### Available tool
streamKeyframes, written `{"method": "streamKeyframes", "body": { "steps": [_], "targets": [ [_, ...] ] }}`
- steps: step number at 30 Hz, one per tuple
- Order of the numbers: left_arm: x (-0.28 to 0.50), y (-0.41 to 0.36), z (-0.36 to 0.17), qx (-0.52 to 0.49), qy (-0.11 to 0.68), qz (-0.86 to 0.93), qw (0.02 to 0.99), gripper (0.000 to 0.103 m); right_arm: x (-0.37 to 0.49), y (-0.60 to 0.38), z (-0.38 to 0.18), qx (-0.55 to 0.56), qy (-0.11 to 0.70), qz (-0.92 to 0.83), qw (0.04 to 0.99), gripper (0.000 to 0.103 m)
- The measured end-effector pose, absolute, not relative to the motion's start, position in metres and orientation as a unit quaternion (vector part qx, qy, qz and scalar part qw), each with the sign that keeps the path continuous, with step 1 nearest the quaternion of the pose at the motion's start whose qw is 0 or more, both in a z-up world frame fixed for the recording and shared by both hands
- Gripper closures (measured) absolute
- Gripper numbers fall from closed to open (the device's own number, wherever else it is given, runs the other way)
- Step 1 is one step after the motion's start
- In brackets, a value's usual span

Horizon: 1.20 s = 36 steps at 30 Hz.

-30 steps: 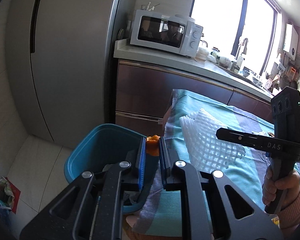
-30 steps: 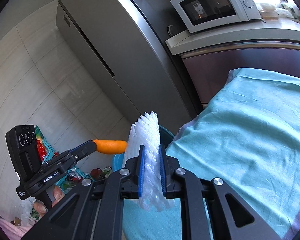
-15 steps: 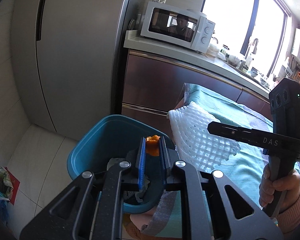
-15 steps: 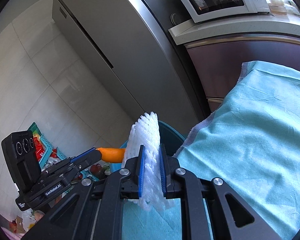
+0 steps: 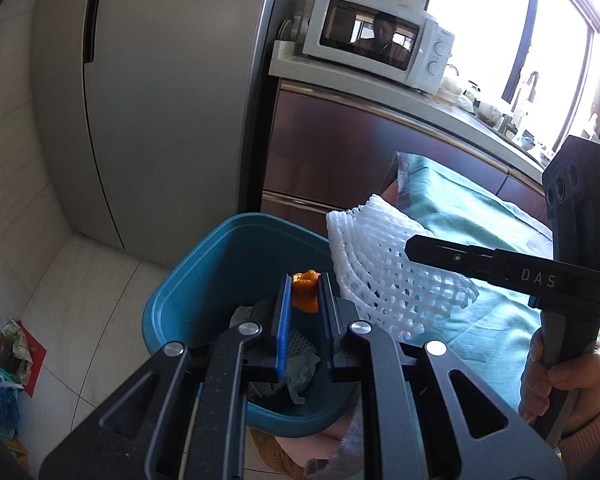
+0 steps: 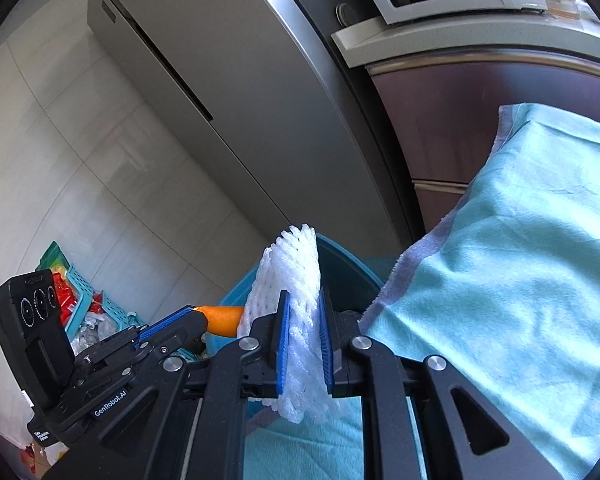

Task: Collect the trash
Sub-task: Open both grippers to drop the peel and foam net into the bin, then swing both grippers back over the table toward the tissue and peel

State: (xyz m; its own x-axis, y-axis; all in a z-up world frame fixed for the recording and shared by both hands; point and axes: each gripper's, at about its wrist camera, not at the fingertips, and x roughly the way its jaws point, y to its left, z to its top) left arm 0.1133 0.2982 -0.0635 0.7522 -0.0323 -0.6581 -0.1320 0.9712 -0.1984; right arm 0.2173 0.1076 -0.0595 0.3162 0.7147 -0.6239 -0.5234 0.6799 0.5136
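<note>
Over the bin, both tongs are carrying trash, so the job is sitting mid-way by my read: two pcs are picked up, neither is dropped yet. L tongs are clamping an orange peel, and it's hanging right above the bin's open mouth in the L view; in the R view the same peel is sticking out sideways from the L tongs, just touching or nearly touching the foam net, can't tell which. R tongs are squeezing that white foam net, which is poking up and down past the blue pads; from the L view the net is hovering at the bin's rim, partly over the teal cloth covering the surface, w/ the R tongs gripping it from the side. Bin is already holding stuff: crumpled grey-green paper or tissue is lying at the bottom, w/ more scraps under it, too hidden to name. Cloth is looking bare in the R view, so prob. little is left to collect there, though only part of it is showing. What's remaining: letting go of the peel, then the net, into the bin. Off on the floor, a basket w/ red and clear wrappers is sitting well apart from the bin.
</note>
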Motion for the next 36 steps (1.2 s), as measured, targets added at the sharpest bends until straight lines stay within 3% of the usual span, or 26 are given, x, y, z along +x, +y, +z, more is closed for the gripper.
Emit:
{"method": "streamKeyframes", "body": {
  "steps": [6,10,20,28,30,36],
  "targets": [
    [0.124,0.305,-0.077,-0.124,0.365,0.037,0.922,0.089,0.221,0.12,-0.066,0.108,0.456,0.383,0.796,0.087],
    [0.128,0.307,-0.085,-0.13,0.373,0.045,0.918,0.088,0.224,0.123,-0.071,0.115,0.468,0.386,0.787,0.073],
    [0.126,0.309,-0.092,-0.139,0.373,0.048,0.916,0.077,0.219,0.109,-0.069,0.123,0.463,0.391,0.786,0.073],
    [0.11,0.282,-0.069,-0.118,0.336,0.012,0.934,0.053,0.191,0.059,-0.046,0.114,0.422,0.4,0.805,0.064],
    [0.107,0.268,-0.063,-0.111,0.326,-0.01,0.939,0.049,0.182,0.039,-0.038,0.108,0.408,0.391,0.818,0.059],
    [0.103,0.213,-0.052,-0.076,0.316,-0.077,0.943,0.045,0.153,-0.035,-0.023,0.108,0.374,0.336,0.858,0.058]
  ]
}}
